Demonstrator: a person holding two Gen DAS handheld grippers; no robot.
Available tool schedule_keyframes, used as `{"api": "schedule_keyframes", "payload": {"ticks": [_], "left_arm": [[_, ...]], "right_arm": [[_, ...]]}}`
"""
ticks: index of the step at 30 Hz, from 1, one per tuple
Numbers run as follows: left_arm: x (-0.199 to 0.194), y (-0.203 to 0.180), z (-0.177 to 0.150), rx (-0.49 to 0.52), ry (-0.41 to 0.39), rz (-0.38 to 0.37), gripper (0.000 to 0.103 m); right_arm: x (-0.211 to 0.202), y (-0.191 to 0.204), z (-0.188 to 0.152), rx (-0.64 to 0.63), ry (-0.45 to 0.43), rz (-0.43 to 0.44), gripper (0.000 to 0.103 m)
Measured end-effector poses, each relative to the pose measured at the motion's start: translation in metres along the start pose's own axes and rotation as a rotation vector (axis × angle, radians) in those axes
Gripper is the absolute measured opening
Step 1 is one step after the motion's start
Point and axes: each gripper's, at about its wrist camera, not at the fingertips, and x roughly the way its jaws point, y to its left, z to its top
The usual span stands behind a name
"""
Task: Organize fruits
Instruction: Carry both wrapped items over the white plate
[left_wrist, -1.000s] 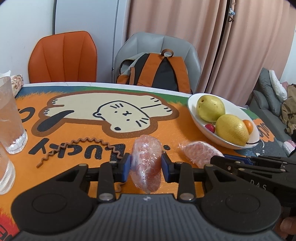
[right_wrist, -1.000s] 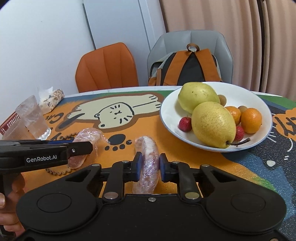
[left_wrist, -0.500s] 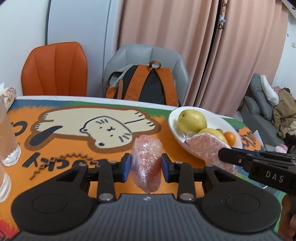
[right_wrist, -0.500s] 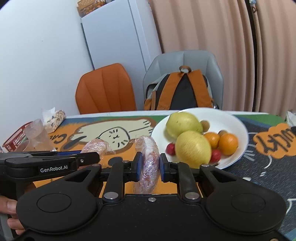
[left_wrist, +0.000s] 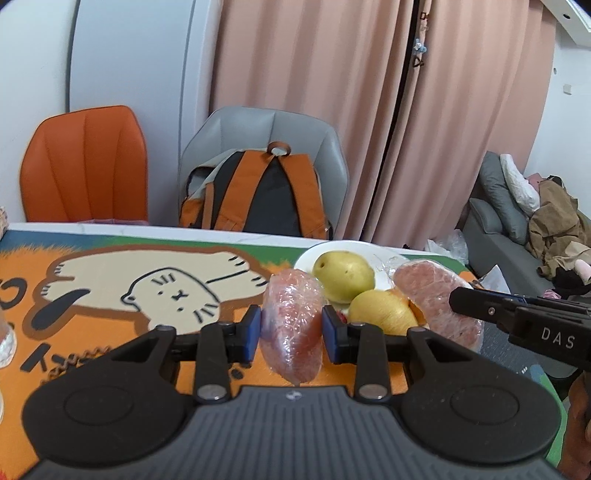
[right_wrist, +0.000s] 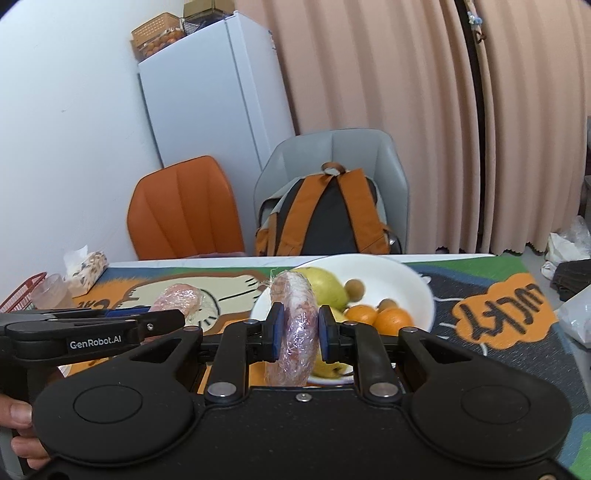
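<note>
My left gripper (left_wrist: 291, 334) is shut on a pink fruit wedge wrapped in cling film (left_wrist: 291, 325), held above the orange cat mat. My right gripper (right_wrist: 298, 334) is shut on a second wrapped pink wedge (right_wrist: 295, 325), held upright in front of the white fruit plate (right_wrist: 402, 277). In the left wrist view that second wedge (left_wrist: 432, 295) hangs over the plate (left_wrist: 306, 260), beside the yellow pears (left_wrist: 343, 275). The plate holds pears, oranges (right_wrist: 391, 317) and small brown fruits (right_wrist: 354, 288). The left gripper's wedge (right_wrist: 181, 299) shows at the left in the right wrist view.
An orange chair (left_wrist: 85, 173) and a grey chair with an orange backpack (left_wrist: 258, 195) stand behind the table. Plastic cups (right_wrist: 51, 295), a tissue pack (right_wrist: 86, 267) and a red basket (right_wrist: 20, 295) sit at the table's left. A white fridge (right_wrist: 210, 96) stands against the wall.
Both grippers have risen off the mat with their wrapped wedges and moved toward the plate. The right gripper's wedge now hangs over the plate instead of lying low on the mat.
</note>
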Motion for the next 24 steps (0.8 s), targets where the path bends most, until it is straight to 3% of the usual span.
{"api": "schedule_keyframes", "payload": {"ticks": [24], "left_arm": [[0.059,-0.024,0.012,0.007,0.058,-0.017,0.033]], "right_arm": [[0.033,-0.045,0.031,-0.009,-0.002,-0.045,0.018]]}}
